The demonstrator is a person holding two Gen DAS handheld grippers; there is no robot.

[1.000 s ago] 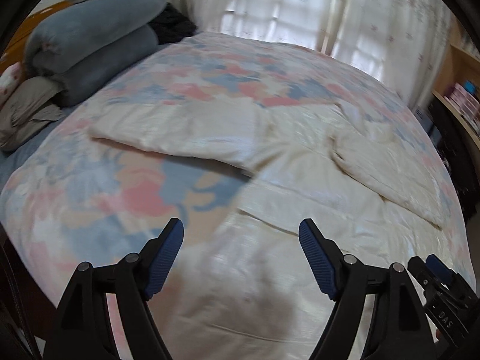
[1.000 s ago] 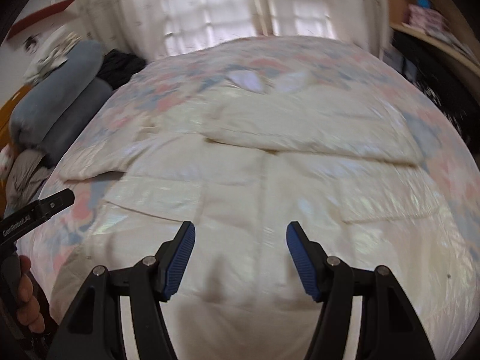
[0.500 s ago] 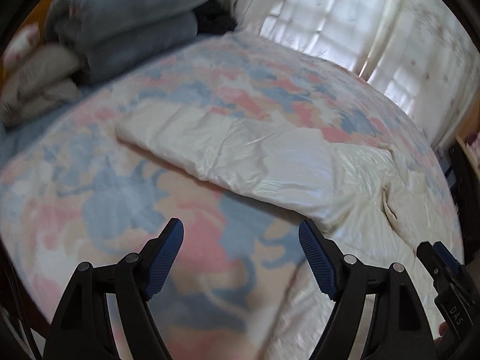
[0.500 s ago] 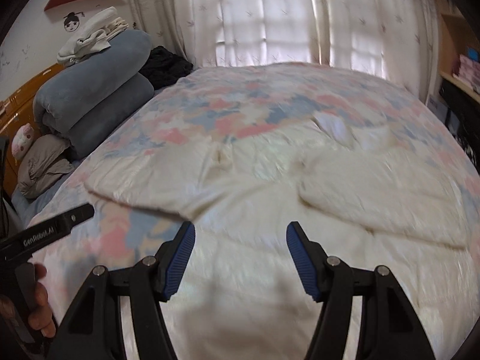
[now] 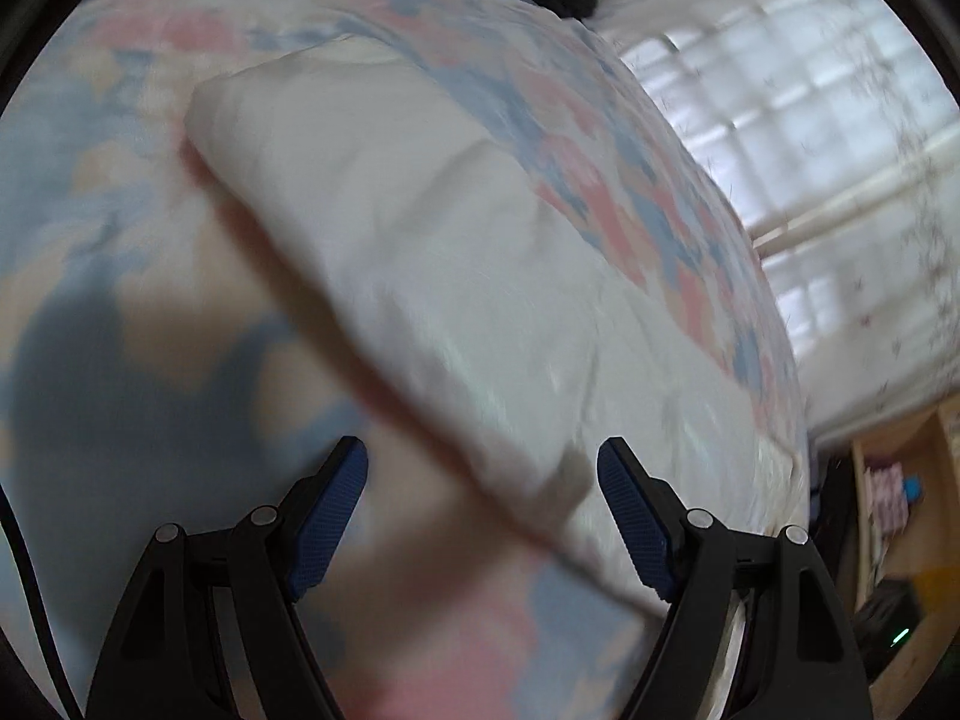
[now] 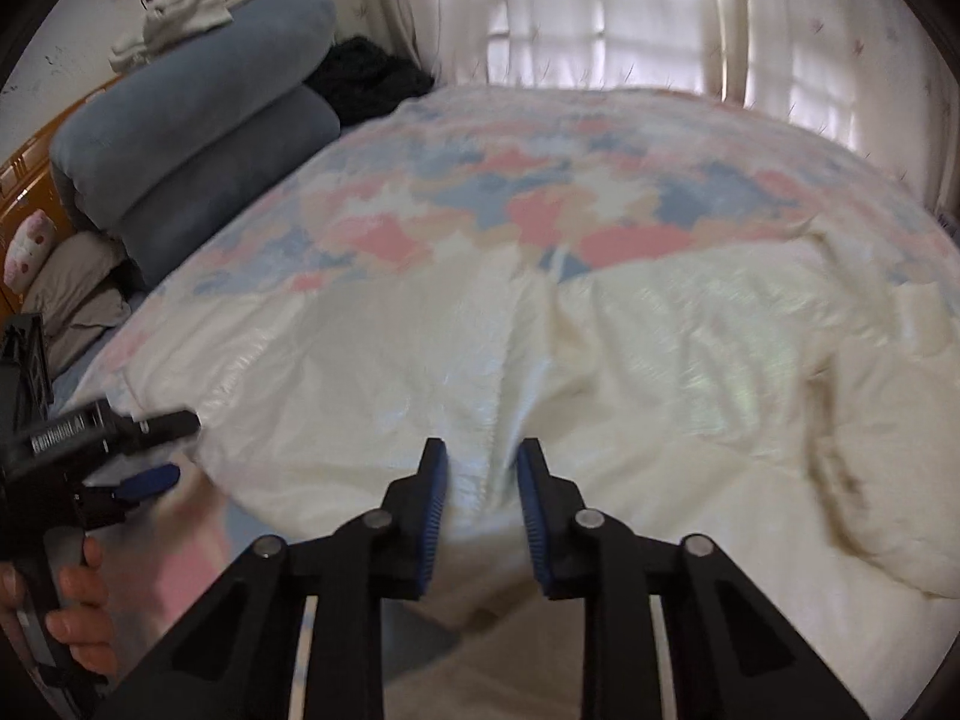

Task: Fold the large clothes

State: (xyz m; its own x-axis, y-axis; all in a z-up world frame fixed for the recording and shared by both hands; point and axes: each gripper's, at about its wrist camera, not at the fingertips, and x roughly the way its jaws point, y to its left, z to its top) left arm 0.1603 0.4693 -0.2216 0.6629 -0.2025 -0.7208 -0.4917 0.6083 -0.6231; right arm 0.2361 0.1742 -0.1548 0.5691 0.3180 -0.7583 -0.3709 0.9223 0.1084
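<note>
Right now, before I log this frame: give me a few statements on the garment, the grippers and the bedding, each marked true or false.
1. The cream garment lies spread on the patterned bedspread. True.
2. The left gripper is clamped shut on the garment. False: its jaws stand wide apart, with a garment edge between them unpinched.
3. The right gripper has its jaws narrowed around a ridge of cream fabric. True; they have just been closing.
4. Two rolled blue blankets are stacked at the head of the bed. True.
5. The window curtains are dark and block all light. False: they are pale and daylight shows through.
</note>
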